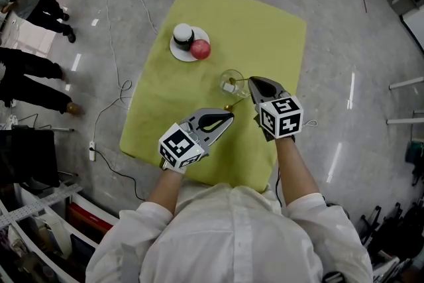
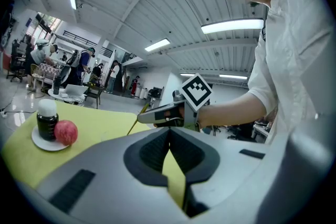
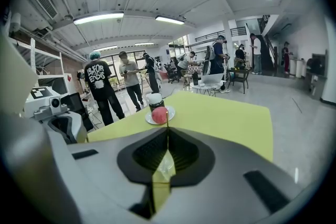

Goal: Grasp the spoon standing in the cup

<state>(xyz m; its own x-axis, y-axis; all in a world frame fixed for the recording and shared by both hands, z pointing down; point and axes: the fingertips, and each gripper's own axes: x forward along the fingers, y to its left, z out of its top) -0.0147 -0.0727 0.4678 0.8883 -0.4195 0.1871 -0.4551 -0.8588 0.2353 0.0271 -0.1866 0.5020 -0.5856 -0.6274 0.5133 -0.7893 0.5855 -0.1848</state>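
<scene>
Jaws of right gripper (image 3: 167, 132) pinched narrow on thin gold spoon (image 3: 167, 117) handle, at tips, likely for clean lift. Glass cup (image 1: 231, 83) just beside, frame centre, on yellow cloth (image 1: 265, 30). Left gripper (image 1: 229, 116) closed, empty, parked below-left, clear of cup.

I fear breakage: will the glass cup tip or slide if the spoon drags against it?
The cup looks thin and light, so it may tip if the spoon levers its rim. The cloth under it probably limits sliding.
</scene>
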